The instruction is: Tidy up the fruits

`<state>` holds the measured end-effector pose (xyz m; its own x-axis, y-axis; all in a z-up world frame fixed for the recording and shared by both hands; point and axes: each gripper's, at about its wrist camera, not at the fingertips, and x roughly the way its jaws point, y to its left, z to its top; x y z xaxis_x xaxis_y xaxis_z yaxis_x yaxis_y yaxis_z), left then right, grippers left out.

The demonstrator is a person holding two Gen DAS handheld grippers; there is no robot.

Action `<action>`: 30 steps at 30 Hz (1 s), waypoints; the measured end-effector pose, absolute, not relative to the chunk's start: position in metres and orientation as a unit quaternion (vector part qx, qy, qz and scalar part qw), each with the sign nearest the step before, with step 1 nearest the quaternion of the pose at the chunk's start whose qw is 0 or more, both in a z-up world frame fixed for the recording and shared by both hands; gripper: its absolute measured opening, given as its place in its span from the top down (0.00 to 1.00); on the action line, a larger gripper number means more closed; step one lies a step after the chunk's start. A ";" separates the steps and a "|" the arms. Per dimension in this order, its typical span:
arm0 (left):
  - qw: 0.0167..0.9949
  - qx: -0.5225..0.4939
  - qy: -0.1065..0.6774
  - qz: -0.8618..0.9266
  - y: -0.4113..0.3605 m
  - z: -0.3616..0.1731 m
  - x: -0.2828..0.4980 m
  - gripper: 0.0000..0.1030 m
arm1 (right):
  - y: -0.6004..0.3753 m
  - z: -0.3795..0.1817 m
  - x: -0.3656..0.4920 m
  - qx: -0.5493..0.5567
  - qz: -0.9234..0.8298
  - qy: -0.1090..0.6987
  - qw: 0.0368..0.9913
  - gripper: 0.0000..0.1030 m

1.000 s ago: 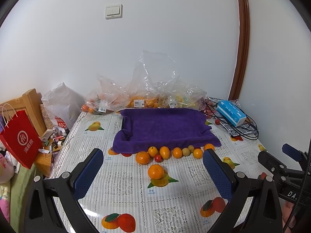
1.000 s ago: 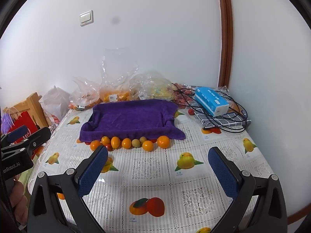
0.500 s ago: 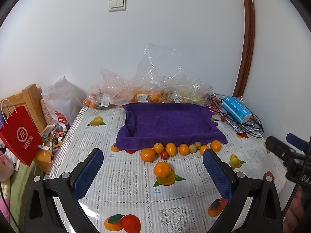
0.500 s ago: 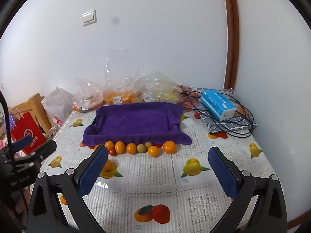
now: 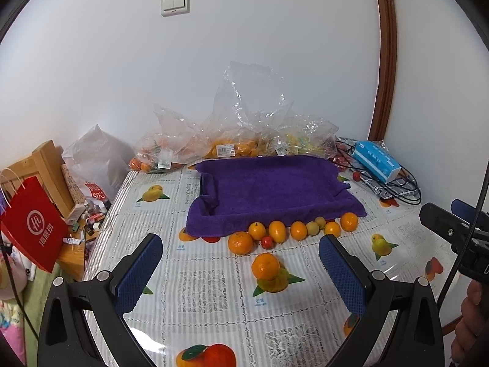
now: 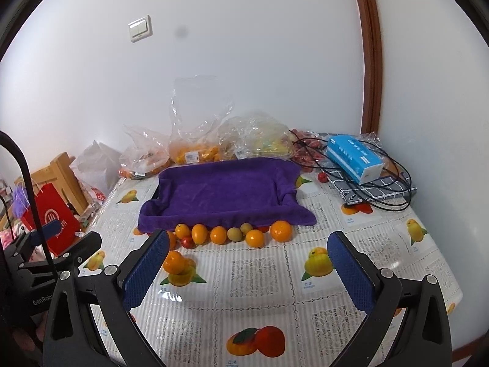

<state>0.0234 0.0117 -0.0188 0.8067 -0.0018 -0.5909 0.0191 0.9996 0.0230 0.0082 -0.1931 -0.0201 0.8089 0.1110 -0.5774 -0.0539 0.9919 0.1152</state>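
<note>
1. At frame centre, lone orange [image 5: 265,265] sat apart from fruit row [image 5: 293,231] below towel [image 5: 272,191], likely first pick.
2. Left gripper [image 5: 241,270] and right gripper [image 6: 247,270] gaped wide, empty, hovering short of fruit.

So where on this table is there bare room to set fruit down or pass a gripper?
Free: the purple towel tray interior, and the tablecloth nearer than the fruit row, apart from the lone orange. Crowded: the far edge with plastic bags, and the far-right corner with tissue box and cables.
</note>
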 end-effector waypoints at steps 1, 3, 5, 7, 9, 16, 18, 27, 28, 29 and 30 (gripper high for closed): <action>0.951 0.013 0.310 -0.008 0.012 -0.019 0.024 0.00 | -0.192 -0.021 0.009 0.045 0.044 0.307 0.950 0.01; 0.950 0.012 0.312 -0.009 0.012 -0.020 0.025 0.00 | -0.190 -0.021 0.010 0.038 0.045 0.307 0.950 0.01; 0.949 0.011 0.314 -0.010 0.013 -0.020 0.026 0.00 | -0.189 -0.021 0.010 0.034 0.043 0.305 0.951 0.01; 0.949 0.010 0.315 -0.012 0.014 -0.021 0.026 0.00 | -0.191 -0.021 0.009 0.038 0.043 0.301 0.952 0.01; 0.949 0.009 0.314 -0.014 0.014 -0.020 0.025 0.00 | -0.193 -0.021 0.008 0.047 0.049 0.302 0.951 0.01; 0.948 0.013 0.316 -0.012 0.013 -0.022 0.029 0.00 | -0.194 -0.023 0.008 0.048 0.048 0.300 0.951 0.01; 0.948 0.014 0.318 -0.011 0.013 -0.024 0.030 0.00 | -0.194 -0.024 0.010 0.046 0.047 0.303 0.951 0.01; 0.947 0.011 0.321 -0.024 0.014 -0.027 0.037 0.00 | -0.192 -0.032 0.018 0.045 0.038 0.313 0.948 0.01; 0.946 0.011 0.322 -0.026 0.014 -0.028 0.038 0.00 | -0.192 -0.033 0.019 0.047 0.036 0.311 0.948 0.01; 0.946 0.013 0.322 -0.026 0.014 -0.029 0.039 0.00 | -0.192 -0.033 0.020 0.049 0.034 0.309 0.949 0.01; 0.947 0.015 0.321 -0.026 0.013 -0.030 0.040 0.00 | -0.193 -0.033 0.020 0.049 0.032 0.308 0.950 0.01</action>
